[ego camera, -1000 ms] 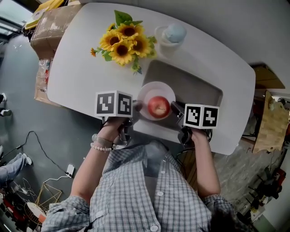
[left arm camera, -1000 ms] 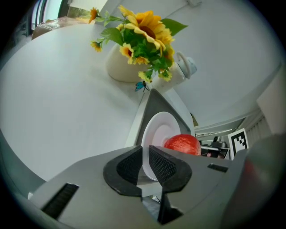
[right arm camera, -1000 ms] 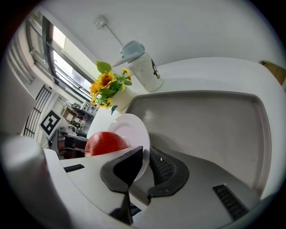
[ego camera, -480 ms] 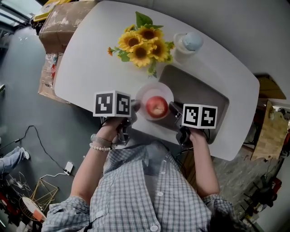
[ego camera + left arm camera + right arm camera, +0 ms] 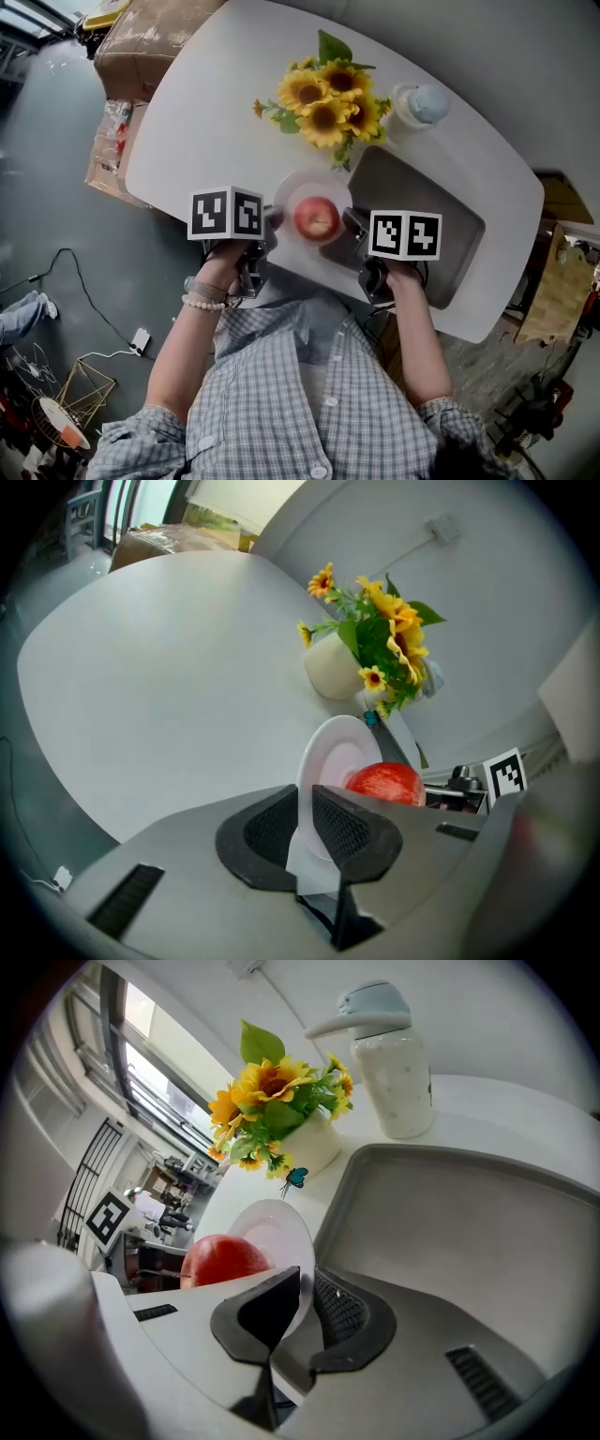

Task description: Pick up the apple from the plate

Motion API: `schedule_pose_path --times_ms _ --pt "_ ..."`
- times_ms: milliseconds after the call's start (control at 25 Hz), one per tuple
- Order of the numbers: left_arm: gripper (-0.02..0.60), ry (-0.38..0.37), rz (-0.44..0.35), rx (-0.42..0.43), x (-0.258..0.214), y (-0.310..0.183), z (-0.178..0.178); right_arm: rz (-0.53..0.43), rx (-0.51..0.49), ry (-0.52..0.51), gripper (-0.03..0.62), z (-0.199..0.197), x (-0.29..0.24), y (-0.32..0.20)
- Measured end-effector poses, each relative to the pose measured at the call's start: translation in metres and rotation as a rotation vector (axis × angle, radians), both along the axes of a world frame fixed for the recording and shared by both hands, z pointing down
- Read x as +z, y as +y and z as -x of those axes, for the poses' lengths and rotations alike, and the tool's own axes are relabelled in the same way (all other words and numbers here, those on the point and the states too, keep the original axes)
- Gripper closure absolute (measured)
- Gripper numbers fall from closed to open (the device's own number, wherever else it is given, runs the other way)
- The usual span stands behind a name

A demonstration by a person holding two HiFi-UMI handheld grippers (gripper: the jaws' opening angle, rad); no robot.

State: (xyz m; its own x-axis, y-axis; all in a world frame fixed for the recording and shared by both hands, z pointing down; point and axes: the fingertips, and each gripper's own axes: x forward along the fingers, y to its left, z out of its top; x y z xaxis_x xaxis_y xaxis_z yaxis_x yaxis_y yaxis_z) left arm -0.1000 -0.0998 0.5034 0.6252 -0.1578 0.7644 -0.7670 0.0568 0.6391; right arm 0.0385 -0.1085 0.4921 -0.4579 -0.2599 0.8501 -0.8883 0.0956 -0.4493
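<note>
A red apple [image 5: 317,217] lies on a small white plate [image 5: 298,187] at the table's front edge. My left gripper [image 5: 271,221] is shut on the plate's left rim, and my right gripper [image 5: 350,223] is shut on its right rim. In the left gripper view the plate [image 5: 336,754] runs between the pads of that gripper [image 5: 305,832], with the apple [image 5: 386,785] just beyond. The right gripper view has the plate [image 5: 274,1230] pinched in that gripper [image 5: 305,1305] and the apple [image 5: 223,1258] to its left.
A vase of sunflowers [image 5: 330,103] stands behind the plate on the white table [image 5: 216,122]. A white lidded jug [image 5: 420,105] is at the back right. A grey tray [image 5: 422,211] lies right of the plate. A cardboard box [image 5: 150,42] sits beyond the table's left end.
The plate with the apple has shifted left off the tray's corner, toward the table's front edge. Both grippers keep their hold on its rim.
</note>
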Motion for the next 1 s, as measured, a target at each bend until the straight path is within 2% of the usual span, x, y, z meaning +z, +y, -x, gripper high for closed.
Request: schedule_pose_path --times_ms 560,1000 --pt "0.532 -0.007 0.041 -0.041 0.023 -0.014 0.05 0.024 -0.09 0.033 0.539 0.052 0.019 -0.022" --pt "0.532 -0.007 0.067 -0.036 0.04 -0.016 0.069 0.037 -0.17 0.1 0.537 0.074 0.034 -0.029"
